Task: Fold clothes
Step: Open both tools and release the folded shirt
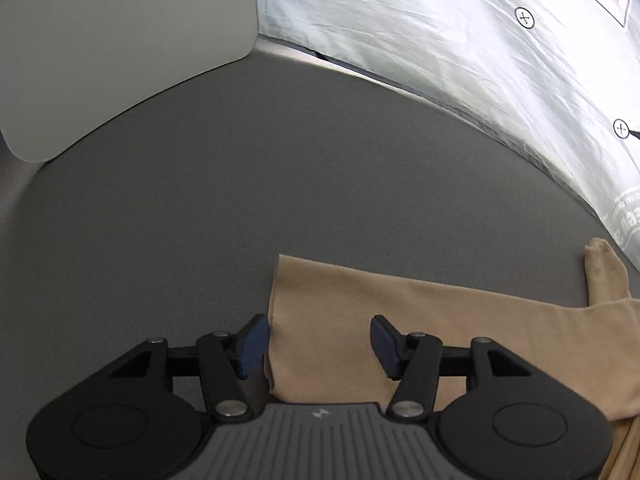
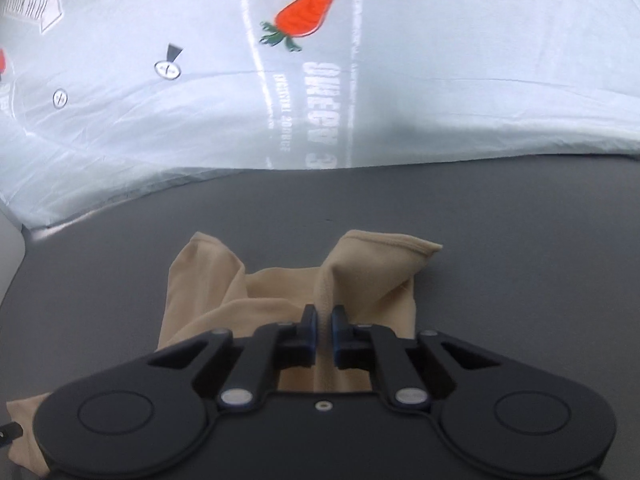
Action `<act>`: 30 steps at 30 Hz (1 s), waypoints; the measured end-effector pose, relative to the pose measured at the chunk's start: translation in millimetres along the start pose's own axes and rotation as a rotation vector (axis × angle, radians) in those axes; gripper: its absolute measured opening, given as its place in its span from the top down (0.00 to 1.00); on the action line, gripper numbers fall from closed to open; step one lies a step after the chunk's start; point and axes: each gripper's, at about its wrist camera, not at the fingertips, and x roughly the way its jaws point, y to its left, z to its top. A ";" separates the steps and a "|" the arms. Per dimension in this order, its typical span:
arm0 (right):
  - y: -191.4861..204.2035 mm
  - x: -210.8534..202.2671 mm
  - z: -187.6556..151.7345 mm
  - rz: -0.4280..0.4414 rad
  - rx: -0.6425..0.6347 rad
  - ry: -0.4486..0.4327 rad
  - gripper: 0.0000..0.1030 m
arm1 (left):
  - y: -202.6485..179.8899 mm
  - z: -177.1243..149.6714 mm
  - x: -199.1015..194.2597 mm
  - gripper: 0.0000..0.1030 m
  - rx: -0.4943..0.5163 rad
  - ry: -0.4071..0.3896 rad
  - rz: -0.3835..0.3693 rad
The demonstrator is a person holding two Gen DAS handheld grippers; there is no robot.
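A tan garment (image 1: 420, 320) lies on the dark grey table (image 1: 200, 220). In the left wrist view my left gripper (image 1: 318, 340) is open, its blue pads (image 1: 252, 344) straddling the garment's flat left end just above the cloth. In the right wrist view the same tan garment (image 2: 280, 292) is bunched up, with a hemmed sleeve (image 2: 384, 256) raised. My right gripper (image 2: 324, 328) is shut on a ridge of the tan fabric, which is pinched between the blue pads (image 2: 339, 332).
A white sheet printed with arrows and cross marks (image 1: 460, 40) covers the far side of the table; in the right wrist view it (image 2: 160, 120) shows a red carrot print (image 2: 308, 12). A pale grey panel (image 1: 120, 48) stands at the far left.
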 end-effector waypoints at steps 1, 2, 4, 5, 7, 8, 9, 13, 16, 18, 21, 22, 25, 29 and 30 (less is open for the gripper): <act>7.4 6.9 1.9 -0.008 -0.033 0.010 0.92 | -1.2 -1.7 0.3 0.40 0.013 -0.003 0.005; 13.2 11.8 2.5 -0.023 -0.066 0.001 0.92 | -2.0 -3.4 0.3 0.40 0.022 -0.006 0.009; 22.4 19.1 4.3 -0.049 -0.122 -0.013 0.92 | -2.6 -6.4 0.5 0.38 0.032 -0.013 0.016; 22.6 20.0 6.2 -0.051 -0.122 -0.012 0.92 | -3.6 -6.8 1.0 0.38 0.039 -0.016 0.021; 20.4 20.7 10.0 -0.044 -0.108 -0.006 0.89 | -7.2 -8.0 1.0 0.38 0.060 -0.024 0.038; 20.0 20.0 11.6 -0.039 -0.111 0.003 0.88 | -9.4 -8.8 0.4 0.39 0.064 -0.033 0.045; 19.8 19.2 13.1 -0.035 -0.115 0.013 0.82 | -9.6 -10.8 -0.4 0.39 0.058 -0.049 0.048; 21.1 11.3 19.8 -0.088 -0.124 0.058 0.59 | -11.0 -15.5 -3.3 0.44 0.065 -0.088 0.051; 17.1 -10.0 23.9 -0.108 -0.079 0.062 0.57 | -9.0 -13.6 -4.8 0.46 0.060 -0.090 0.042; 15.1 -25.1 23.9 -0.118 -0.066 0.059 0.54 | -6.4 -10.6 -5.2 0.47 0.040 -0.085 0.034; 13.6 -47.1 17.5 -0.132 -0.067 0.054 0.45 | -5.7 -8.2 -6.1 0.46 0.028 -0.079 0.033; 13.4 -53.8 13.9 -0.137 -0.069 0.054 0.43 | -5.7 -7.1 -5.8 0.44 0.023 -0.075 0.029; 12.0 -69.2 -0.6 -0.150 -0.065 0.067 0.34 | -5.2 -6.8 -7.2 0.43 0.005 -0.066 -0.004; 11.8 -80.7 -26.4 -0.155 -0.043 0.110 0.33 | -11.0 -13.3 -6.7 0.45 0.030 -0.082 -0.006; 11.9 -82.3 -33.1 -0.160 -0.037 0.121 0.33 | -12.7 -15.4 -6.8 0.53 0.038 -0.092 0.004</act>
